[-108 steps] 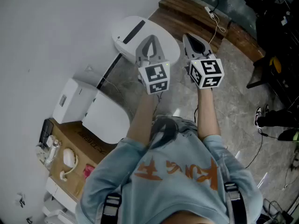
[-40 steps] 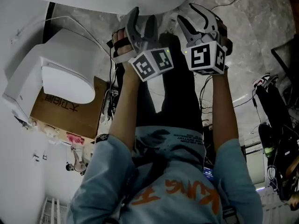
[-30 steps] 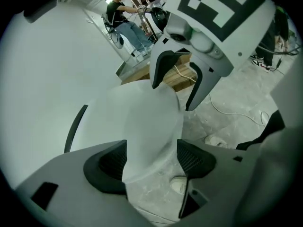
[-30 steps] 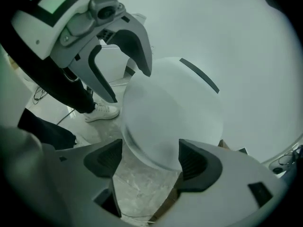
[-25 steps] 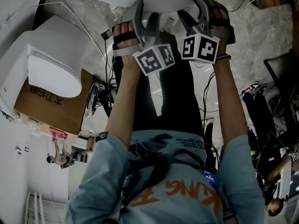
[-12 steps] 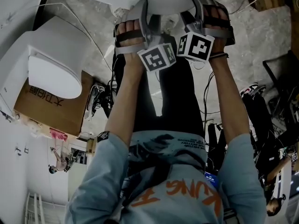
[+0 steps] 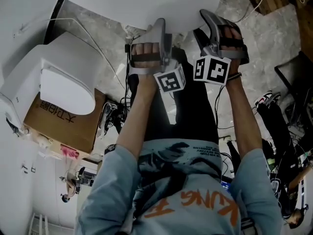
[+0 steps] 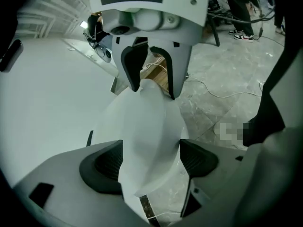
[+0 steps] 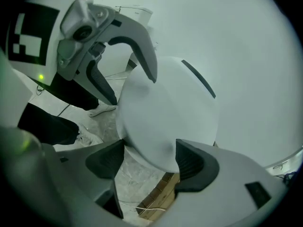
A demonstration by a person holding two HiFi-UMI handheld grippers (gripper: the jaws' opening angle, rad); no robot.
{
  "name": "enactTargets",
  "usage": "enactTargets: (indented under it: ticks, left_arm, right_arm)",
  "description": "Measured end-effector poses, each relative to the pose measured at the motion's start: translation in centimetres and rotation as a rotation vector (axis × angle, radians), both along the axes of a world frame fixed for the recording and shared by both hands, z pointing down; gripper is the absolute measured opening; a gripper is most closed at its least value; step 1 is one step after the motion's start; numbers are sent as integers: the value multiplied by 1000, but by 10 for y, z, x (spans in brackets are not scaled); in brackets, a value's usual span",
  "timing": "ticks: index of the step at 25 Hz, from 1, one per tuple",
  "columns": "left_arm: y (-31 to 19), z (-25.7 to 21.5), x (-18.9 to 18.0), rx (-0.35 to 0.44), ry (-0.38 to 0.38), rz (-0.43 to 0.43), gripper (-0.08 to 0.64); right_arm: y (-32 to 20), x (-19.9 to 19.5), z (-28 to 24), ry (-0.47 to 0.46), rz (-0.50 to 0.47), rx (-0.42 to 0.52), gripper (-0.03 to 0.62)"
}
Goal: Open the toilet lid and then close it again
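The white toilet lid (image 7: 132,1) is lying across the top of the frame, its long axis running up and away from both tongs, while the left gripper (image 7: 163,28), jaws just widening, and the right gripper (image 7: 206,26), jaws just narrowing, are straddling its near rim side by side, apparently without clamping it.

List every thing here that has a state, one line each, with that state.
toilet lid: low, not swung up; its front rim lies between both grippers' jaws.
left gripper: jaws wide apart, just opened further, astride the rim.
right gripper: jaws apart, just closed a little, astride the rim; grip uncertain.
second toilet: lid down.
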State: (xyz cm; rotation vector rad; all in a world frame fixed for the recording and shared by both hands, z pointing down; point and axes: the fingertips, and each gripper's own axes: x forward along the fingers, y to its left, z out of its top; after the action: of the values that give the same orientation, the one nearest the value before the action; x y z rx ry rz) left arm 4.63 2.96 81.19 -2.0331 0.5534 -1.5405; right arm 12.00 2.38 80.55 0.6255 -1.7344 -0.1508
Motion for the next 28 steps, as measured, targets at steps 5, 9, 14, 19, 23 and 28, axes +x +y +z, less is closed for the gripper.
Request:
enactTargets:
  ticks: [5,9,14,19,23,28]
  left_arm:
    - [0,-5,-6,50,-37,8,379]
    - [-5,-27,-7,49,10,-14,379]
    - [-10,-65,-6,16,34,-33,379]
    - [-9,-117,-10,14,96,-41,371]
    - [-14,-159,-14,34,110,-34,371]
    - [-27,-213,-22,80,137,-33,373]
  right_arm:
    - [2,0,-31,0,-7,13,360]
    - [0,-1,-53,-4,-15,27,360]
    - [0,1,-90,-69,6,46,347]
    - [7,-5,-137,-106,-73,89,318]
    - [-5,-1,-168,-27,-132,167,378]
    - [-24,-9,-224,-15,-174,239,330]
